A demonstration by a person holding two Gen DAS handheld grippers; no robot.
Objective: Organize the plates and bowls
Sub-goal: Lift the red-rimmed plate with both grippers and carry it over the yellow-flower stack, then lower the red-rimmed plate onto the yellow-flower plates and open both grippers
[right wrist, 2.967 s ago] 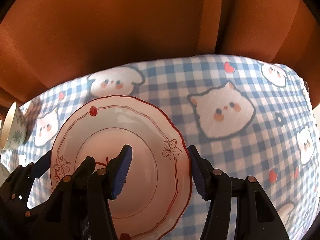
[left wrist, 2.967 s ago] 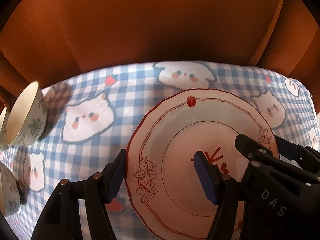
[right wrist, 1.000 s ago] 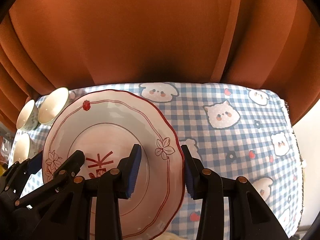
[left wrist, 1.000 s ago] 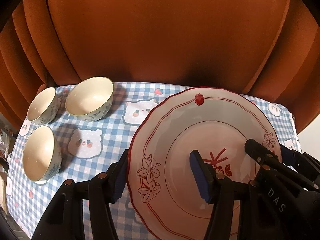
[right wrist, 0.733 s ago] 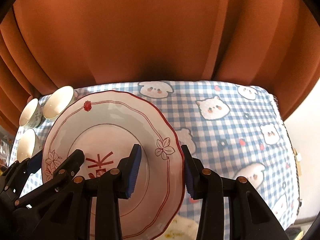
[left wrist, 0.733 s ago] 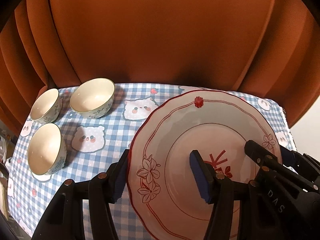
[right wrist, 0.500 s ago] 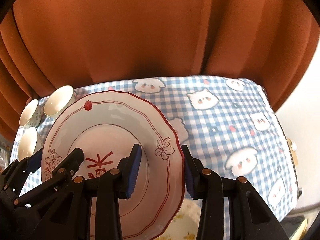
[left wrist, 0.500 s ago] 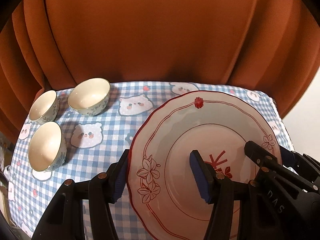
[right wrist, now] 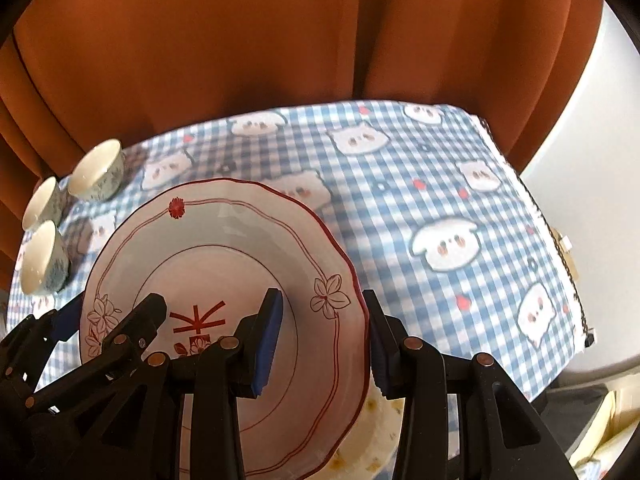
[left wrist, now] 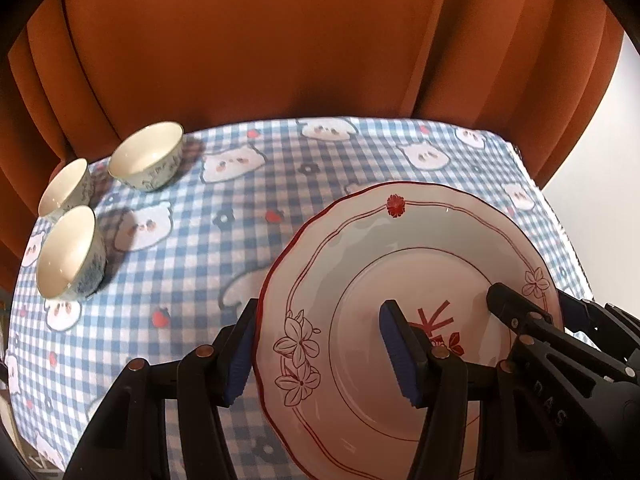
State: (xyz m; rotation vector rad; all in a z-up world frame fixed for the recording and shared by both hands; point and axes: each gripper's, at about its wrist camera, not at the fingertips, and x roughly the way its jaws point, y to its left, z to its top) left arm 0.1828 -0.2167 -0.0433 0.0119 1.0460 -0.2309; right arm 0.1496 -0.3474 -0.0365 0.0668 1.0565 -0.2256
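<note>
A white plate with a scalloped red rim, red flower sprigs and a red mark at its centre is carried above the table, held between two grippers and not resting on the checked cloth. The left gripper clamps the plate's left rim, one blue pad under the edge and the other pressed on the plate's well. The right gripper clamps the opposite, right rim in the same way, one finger over the inner face and one behind the edge. In the right wrist view the plate hangs over the near edge of the table, toward its right half, and a pale dish with yellow flecks shows just beneath its lower rim; what that dish stands on cannot be told. The table wears a blue-and-white checked cloth printed with white animal faces and small red strawberries. Three cream bowls with a dark leaf pattern outside stand upright in a cluster at the far left corner. An orange curtain hangs behind the table's far edge.
</note>
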